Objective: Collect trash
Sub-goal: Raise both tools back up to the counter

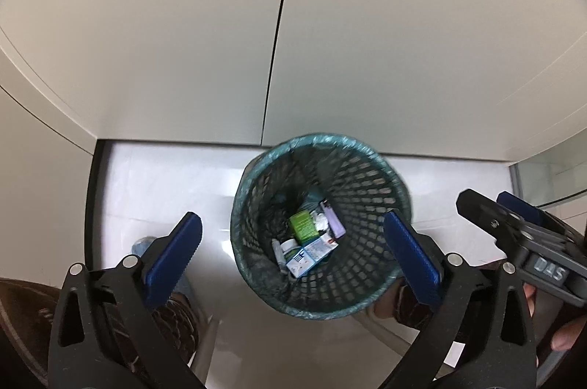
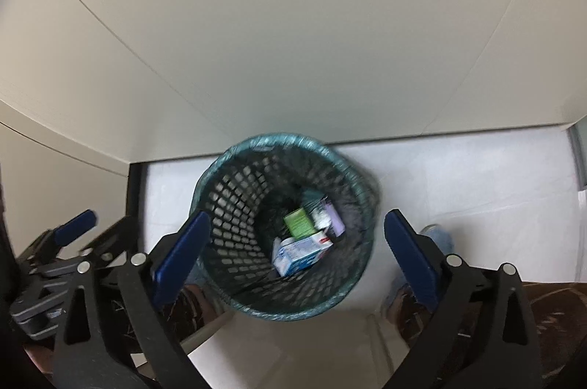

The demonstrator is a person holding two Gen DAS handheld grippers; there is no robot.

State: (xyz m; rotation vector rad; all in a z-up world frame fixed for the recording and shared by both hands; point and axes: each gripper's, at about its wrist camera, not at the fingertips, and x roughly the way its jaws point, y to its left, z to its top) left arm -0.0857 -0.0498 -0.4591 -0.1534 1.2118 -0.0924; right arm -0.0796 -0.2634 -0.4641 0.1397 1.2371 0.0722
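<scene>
Blue fingers of both the left gripper and right gripper hang spread and empty above the mesh bin. Its liner looks loose at the rim, so pulling it out carelessly could spill the cartons.

The only legible marking is a raised run of three characters on the grey block of the right gripper, seen upside down in the left wrist view; it looks like "SVD". Print on the green box and white-and-blue carton in the black mesh wastebasket is too blurred.

Upright mesh bin with teal liner holds small cartons.
</scene>
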